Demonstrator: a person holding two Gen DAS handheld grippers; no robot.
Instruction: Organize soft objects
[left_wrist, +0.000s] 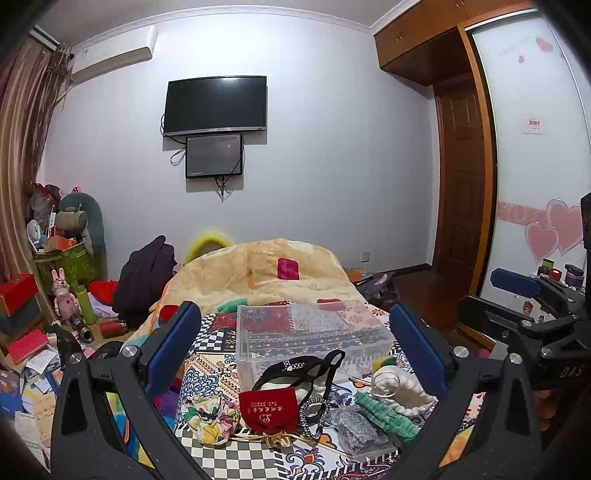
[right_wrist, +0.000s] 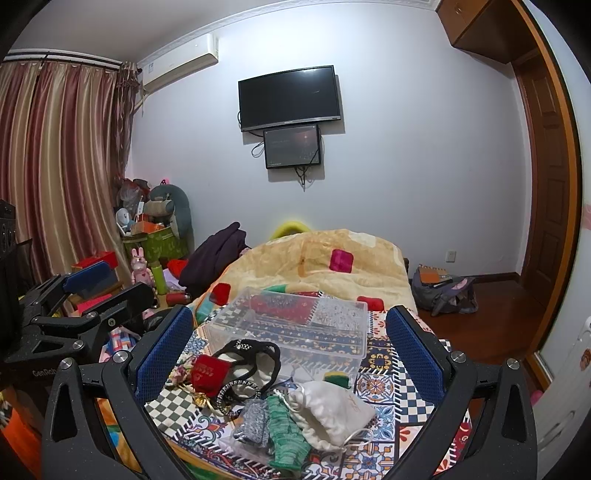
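A heap of soft things lies on the patterned bed cover before a clear plastic box (left_wrist: 310, 332) (right_wrist: 295, 325): a red pouch (left_wrist: 267, 410) (right_wrist: 208, 373), a floral scrunchie (left_wrist: 212, 417), a black headband (left_wrist: 299, 369) (right_wrist: 251, 354), a white drawstring pouch (left_wrist: 399, 387) (right_wrist: 328, 413), a green knit piece (left_wrist: 388, 417) (right_wrist: 284, 428) and a silver glittery piece (left_wrist: 360, 424) (right_wrist: 255, 417). My left gripper (left_wrist: 295, 354) is open and empty above the heap. My right gripper (right_wrist: 291, 350) is open and empty above it too.
A rumpled beige quilt (left_wrist: 266, 269) (right_wrist: 325, 258) lies beyond the box. Cluttered floor and boxes lie left of the bed (left_wrist: 55, 314). A backpack (right_wrist: 443, 291) sits on the wooden floor at right. The other gripper shows at each view's edge (left_wrist: 524, 317) (right_wrist: 74, 306).
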